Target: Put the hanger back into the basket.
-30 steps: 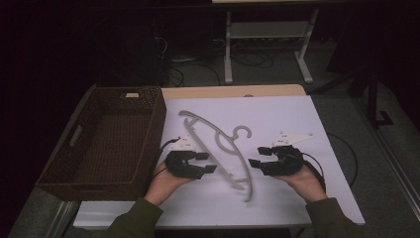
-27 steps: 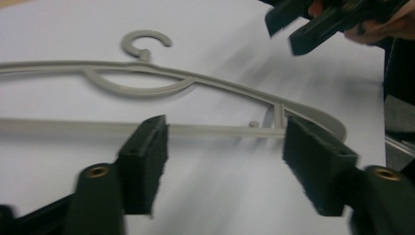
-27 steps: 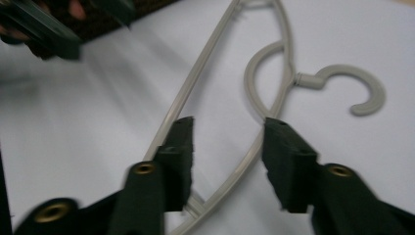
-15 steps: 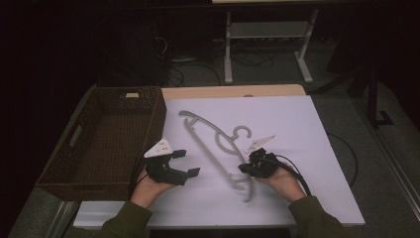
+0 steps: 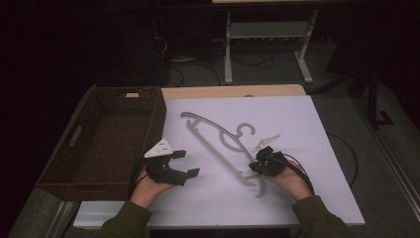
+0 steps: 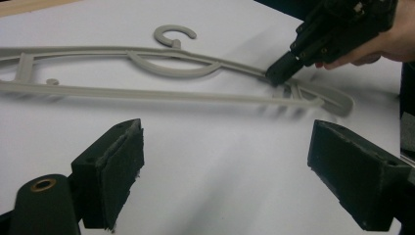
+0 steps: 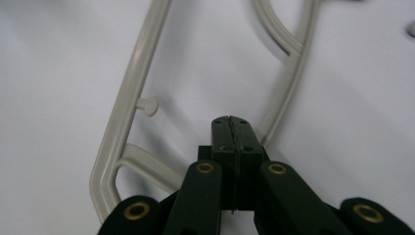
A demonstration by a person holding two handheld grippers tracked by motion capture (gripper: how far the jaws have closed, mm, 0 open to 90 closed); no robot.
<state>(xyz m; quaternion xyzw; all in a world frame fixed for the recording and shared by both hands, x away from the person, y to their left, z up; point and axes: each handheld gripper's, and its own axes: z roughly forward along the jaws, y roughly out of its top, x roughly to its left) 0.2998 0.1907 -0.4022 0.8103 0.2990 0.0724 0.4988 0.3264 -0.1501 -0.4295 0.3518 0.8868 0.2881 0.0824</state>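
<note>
High view: right claw (image 5: 258, 165) low on hanger (image 5: 218, 136)

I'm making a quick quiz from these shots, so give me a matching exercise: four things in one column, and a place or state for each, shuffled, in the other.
Things:
1. wicker basket
2. hanger
3. left claw
4. right claw

States or places:
A. jaws pressed together at the hanger's near end
B. jaws wide apart, nothing between them
C. lies flat on the white sheet
D. stands at the table's left edge

Pairs: 1-D, 2-C, 3-B, 4-A
</note>
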